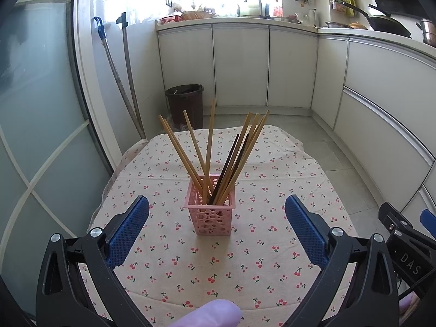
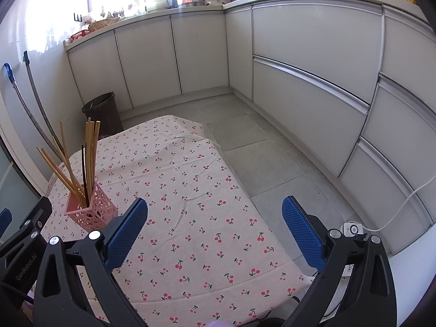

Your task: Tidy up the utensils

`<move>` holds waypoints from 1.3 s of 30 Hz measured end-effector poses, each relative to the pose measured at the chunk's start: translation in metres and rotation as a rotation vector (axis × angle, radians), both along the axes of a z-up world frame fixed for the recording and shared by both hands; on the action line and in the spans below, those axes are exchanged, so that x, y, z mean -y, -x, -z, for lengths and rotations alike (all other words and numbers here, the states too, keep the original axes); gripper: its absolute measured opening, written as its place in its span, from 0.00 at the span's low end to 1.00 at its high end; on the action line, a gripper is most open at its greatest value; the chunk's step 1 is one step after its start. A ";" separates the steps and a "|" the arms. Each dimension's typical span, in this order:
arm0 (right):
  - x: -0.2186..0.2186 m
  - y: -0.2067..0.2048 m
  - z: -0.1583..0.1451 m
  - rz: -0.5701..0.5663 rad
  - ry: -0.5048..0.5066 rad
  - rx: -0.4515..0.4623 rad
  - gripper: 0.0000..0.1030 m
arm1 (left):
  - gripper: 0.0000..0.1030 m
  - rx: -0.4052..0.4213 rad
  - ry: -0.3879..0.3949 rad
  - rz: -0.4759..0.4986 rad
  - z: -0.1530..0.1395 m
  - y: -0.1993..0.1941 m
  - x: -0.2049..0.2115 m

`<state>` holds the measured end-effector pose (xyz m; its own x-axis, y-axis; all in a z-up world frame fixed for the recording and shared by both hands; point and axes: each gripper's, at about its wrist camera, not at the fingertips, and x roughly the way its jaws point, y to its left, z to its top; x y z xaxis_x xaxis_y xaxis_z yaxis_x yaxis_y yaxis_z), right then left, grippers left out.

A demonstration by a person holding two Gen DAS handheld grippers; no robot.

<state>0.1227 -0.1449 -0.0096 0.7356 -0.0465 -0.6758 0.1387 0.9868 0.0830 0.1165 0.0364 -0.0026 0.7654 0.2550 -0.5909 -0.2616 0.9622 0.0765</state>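
**Chopsticks all in the basket, both grippers hanging back**

Biggest thing first: the table (image 1: 272, 286) with the cherry cloth takes up most of both views, and apart from one item I can't see anything else lying on it. It sits in a kitchen corner with white cabinets (image 1: 239, 65) wrapping around behind and a dark bin (image 1: 185, 103) on the floor past the far edge.

The one item is the pink basket (image 1: 209, 212), upright roughly mid-table. From the right wrist view it's off to the left, near that side of the cloth. It's perforated, probably so wet sticks can drain.

Inside it, the chopsticks (image 1: 207, 147) stand on end and fan outward, since the basket is wider than the bundle, so they just lean on the rim. Mostly pale wood, with a couple of dark ones (image 1: 231, 160) in the middle.

The left gripper (image 1: 216, 204) points straight at the basket with its jaws spread wide, touching nothing. The right gripper (image 2: 215, 207) is also wide and empty, aimed at bare cloth beside the basket.

My guess: sorting's basically done, or about to begin with a pull from the basket.
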 end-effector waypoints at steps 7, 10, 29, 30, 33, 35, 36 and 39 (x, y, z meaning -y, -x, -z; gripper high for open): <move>0.000 0.000 0.000 0.001 0.001 -0.001 0.93 | 0.93 -0.006 -0.002 0.004 0.001 0.000 0.002; 0.001 -0.001 0.001 0.004 -0.003 -0.006 0.93 | 0.93 -0.006 -0.003 0.003 0.001 0.000 0.002; 0.002 -0.002 0.005 0.004 -0.004 -0.017 0.93 | 0.93 -0.014 -0.003 0.000 0.002 0.000 0.000; 0.002 -0.002 0.004 0.003 -0.005 -0.018 0.93 | 0.93 -0.015 -0.002 0.000 0.002 0.000 0.000; 0.002 -0.003 0.005 0.002 -0.005 -0.018 0.93 | 0.93 -0.016 -0.003 -0.001 0.002 0.000 0.000; 0.002 -0.003 0.005 0.002 -0.004 -0.019 0.93 | 0.93 -0.017 -0.002 -0.002 0.002 0.000 -0.001; 0.002 -0.003 0.005 0.002 -0.004 -0.019 0.93 | 0.93 -0.018 -0.003 -0.001 0.002 0.000 -0.001; 0.002 -0.003 0.005 0.001 -0.006 -0.020 0.93 | 0.93 -0.019 -0.004 -0.002 0.002 0.000 -0.001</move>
<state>0.1256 -0.1467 -0.0144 0.7217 -0.0433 -0.6908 0.1411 0.9863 0.0856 0.1166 0.0371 -0.0049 0.7537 0.2590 -0.6040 -0.2624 0.9612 0.0848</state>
